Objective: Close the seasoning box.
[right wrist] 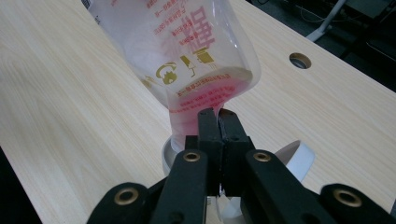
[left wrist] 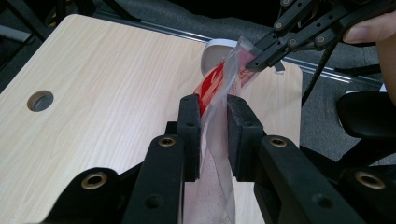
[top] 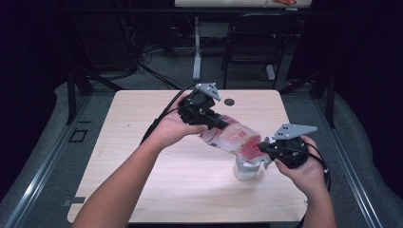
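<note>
Clearly printed on the clear plastic pouch (right wrist: 187, 51) is red lettering, one large character and smaller lines above it, seen upside down in the right gripper view and too small or turned to read; below them sit two small gold pictograms and a curved line of gold print along a seam, also unreadable. From the high view the pouch (top: 233, 135) looks pale and translucent with a red and white printed panel, and it lies tilted in the air above the worktop (top: 142, 166), its upper end toward the left tongs (top: 216, 122) and its lower end toward the right tongs (top: 262, 148). A pinkish-red tint shows in the lower end near the seam. The left tongs (left wrist: 214, 122) are clenched on the pouch's flat, whitish upper part, which passes between the two black pads, with the red print (left wrist: 211, 86) running away beyond them. The right tongs (right wrist: 218, 122) are pinched tight on the pouch's narrow lower edge, the pads pressed together with the film between them. Right under that lower end stands a small white cup (top: 247, 169) on the worktop, its rim (right wrist: 299, 161) showing on either side of the right tongs. A round cable hole (top: 230, 102) sits near the worktop's far edge.
</note>
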